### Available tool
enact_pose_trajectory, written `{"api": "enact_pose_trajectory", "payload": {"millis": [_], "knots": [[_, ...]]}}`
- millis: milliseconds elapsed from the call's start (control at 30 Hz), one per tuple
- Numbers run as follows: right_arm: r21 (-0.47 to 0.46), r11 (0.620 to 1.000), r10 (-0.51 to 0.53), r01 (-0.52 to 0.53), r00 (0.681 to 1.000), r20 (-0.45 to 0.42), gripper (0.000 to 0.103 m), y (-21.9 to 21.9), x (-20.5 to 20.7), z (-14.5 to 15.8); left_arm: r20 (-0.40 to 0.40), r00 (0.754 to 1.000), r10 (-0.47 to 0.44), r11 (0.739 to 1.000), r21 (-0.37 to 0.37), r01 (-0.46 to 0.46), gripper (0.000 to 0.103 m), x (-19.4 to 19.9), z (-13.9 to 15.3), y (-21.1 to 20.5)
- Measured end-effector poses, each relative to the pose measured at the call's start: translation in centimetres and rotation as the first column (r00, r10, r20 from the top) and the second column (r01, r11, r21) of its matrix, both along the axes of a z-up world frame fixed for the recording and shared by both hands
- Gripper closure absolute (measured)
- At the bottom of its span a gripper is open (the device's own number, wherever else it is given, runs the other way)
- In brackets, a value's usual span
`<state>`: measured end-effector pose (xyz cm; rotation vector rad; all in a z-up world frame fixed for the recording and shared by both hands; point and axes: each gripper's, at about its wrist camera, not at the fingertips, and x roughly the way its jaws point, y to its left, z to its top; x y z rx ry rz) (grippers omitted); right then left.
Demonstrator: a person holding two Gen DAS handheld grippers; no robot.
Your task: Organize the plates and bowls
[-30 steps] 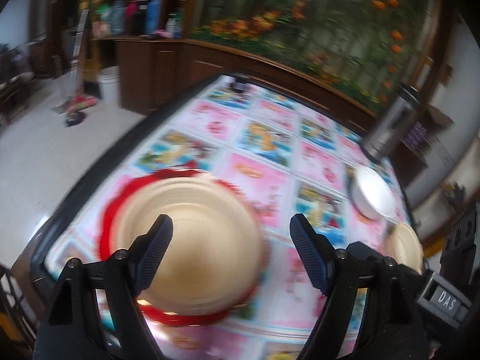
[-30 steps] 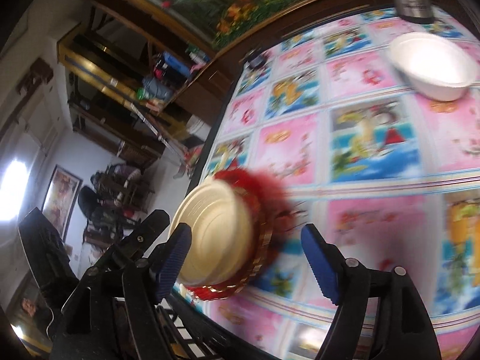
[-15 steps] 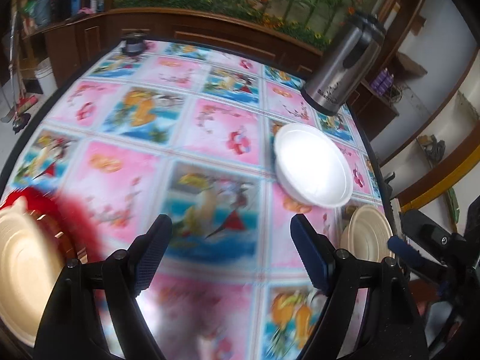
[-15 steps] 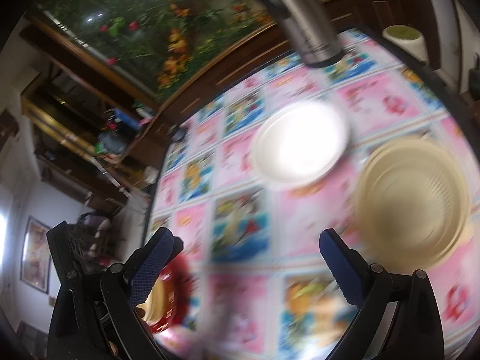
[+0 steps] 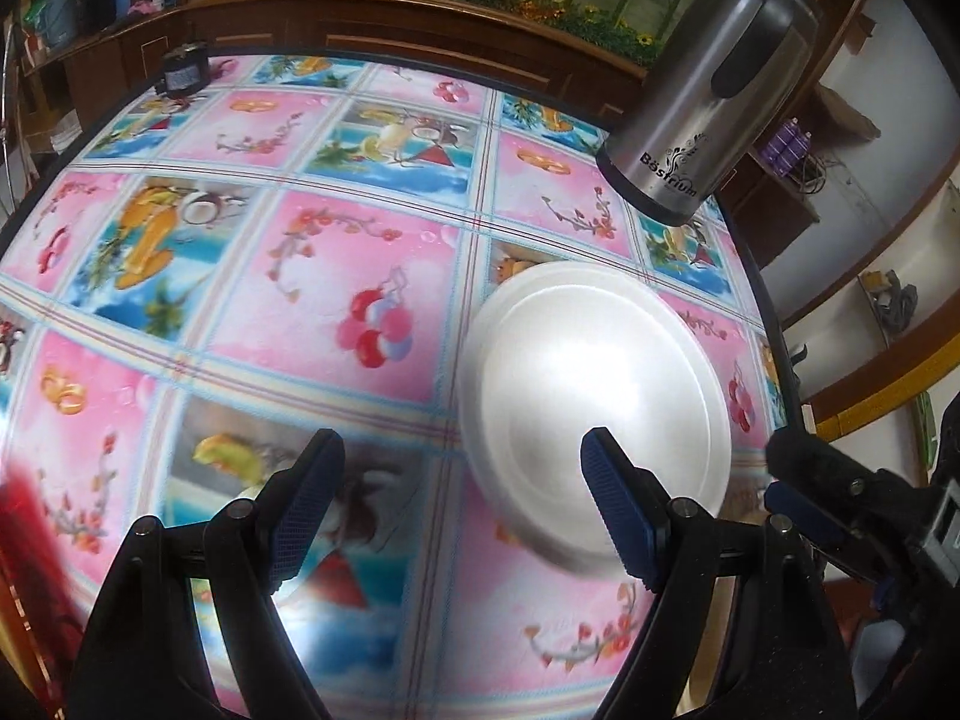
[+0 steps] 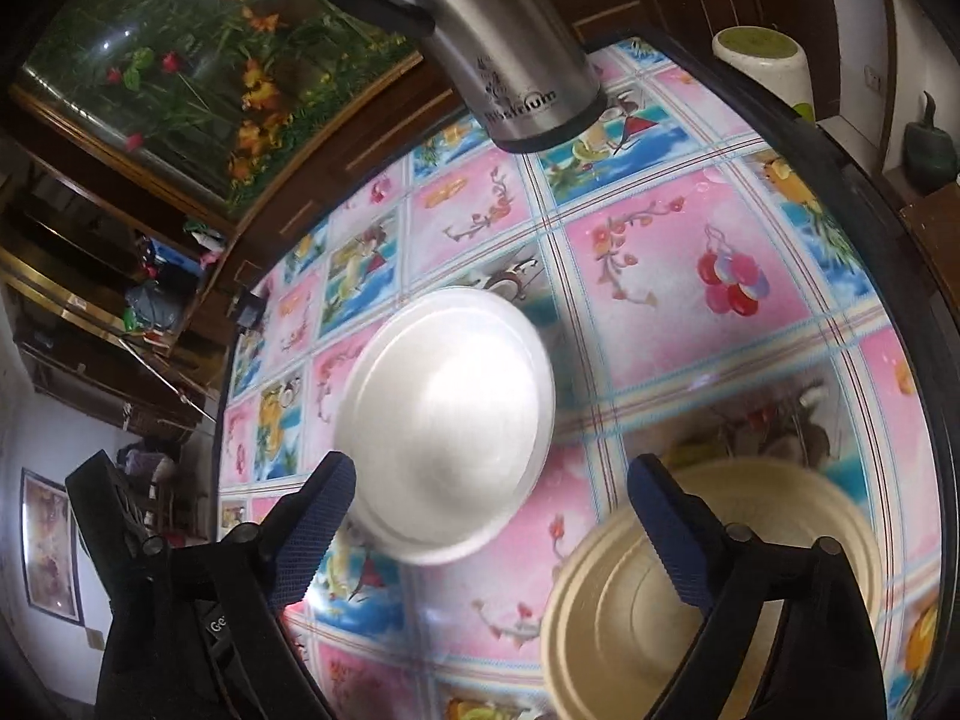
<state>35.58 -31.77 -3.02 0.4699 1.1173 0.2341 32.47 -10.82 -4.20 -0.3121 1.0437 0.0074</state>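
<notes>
Left gripper (image 5: 462,495), spread wide and empty above the patterned surface (image 5: 336,276), has the white bowl (image 5: 600,402) ahead and right, behind its right finger. Right gripper (image 6: 489,525), likewise spread and empty, frames the white bowl (image 6: 447,414) ahead-left, the tan bowl (image 6: 630,618) closer at lower right.

Open patterned counter (image 5: 336,276) left of the white plate (image 5: 600,396), steel kettle (image 5: 708,90) standing beyond the plate near the far edge, tan bowl (image 6: 708,588) just beside the plate on the right, small dark object (image 5: 183,75) at the far left corner
</notes>
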Motion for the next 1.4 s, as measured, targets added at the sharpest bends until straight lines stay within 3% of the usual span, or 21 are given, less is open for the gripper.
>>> {"api": "enact_pose_trajectory", "payload": {"millis": [233, 400, 467, 533, 600, 633, 667, 767, 1100, 1400], "knots": [[-0.047, 0.999, 0.006, -0.008, 0.999, -0.044, 0.026, 0.7, 1.9, -1.6, -0.010, 1.000, 0.002, 1.000, 0.020, -0.002, 0.022, 1.7, -1.3, -1.0], [-0.077, 0.997, 0.002, -0.008, 0.997, -0.071, 0.048, 0.8, 2.6, -2.5, 0.016, 1.000, 0.011, 0.999, 0.044, -0.011, 0.024, 2.2, -1.5, -1.3], [-0.081, 0.997, -0.001, -0.005, 0.996, -0.084, 0.051, 0.8, 2.8, -3.0, 0.012, 1.000, 0.003, 0.998, 0.060, -0.004, 0.044, 2.4, -1.7, -1.5], [-0.084, 0.996, -0.004, -0.004, 0.996, -0.093, 0.055, 0.8, 3.0, -3.4, -0.014, 1.000, -0.010, 0.996, 0.084, 0.011, 0.055, 2.6, -2.3, -1.7], [-0.089, 0.996, 0.000, -0.009, 0.995, -0.103, 0.064, 1.0, 3.0, -3.8, -0.027, 1.000, -0.013, 0.994, 0.108, 0.016, 0.071, 2.7, -2.8, -1.7], [-0.095, 0.995, -0.002, -0.008, 0.995, -0.104, 0.076, 1.0, 3.0, -3.9, -0.035, 0.999, -0.014, 0.993, 0.119, 0.018, 0.085, 2.7, -3.0, -1.7], [-0.100, 0.995, -0.006, -0.004, 0.995, -0.102, 0.089, 1.0, 2.9, -3.9, -0.040, 0.999, -0.021, 0.993, 0.117, 0.025, 0.088, 2.7, -3.3, -1.7], [-0.092, 0.996, 0.003, -0.011, 0.995, -0.095, 0.095, 1.3, 2.7, -3.8, -0.034, 0.999, -0.035, 0.988, 0.147, 0.039, 0.092, 2.5, -3.0, -1.9], [-0.088, 0.996, 0.026, -0.030, 0.998, -0.048, 0.095, 2.8, 1.0, -1.9, 0.010, 1.000, -0.023, 0.986, 0.164, 0.021, 0.092, 0.2, -0.6, -0.6], [-0.080, 0.995, 0.052, -0.053, 0.999, -0.014, 0.095, 4.3, -3.3, -0.1, 0.035, 0.999, -0.027, 0.984, 0.176, 0.021, 0.091, -4.3, 0.9, 1.0]]}}
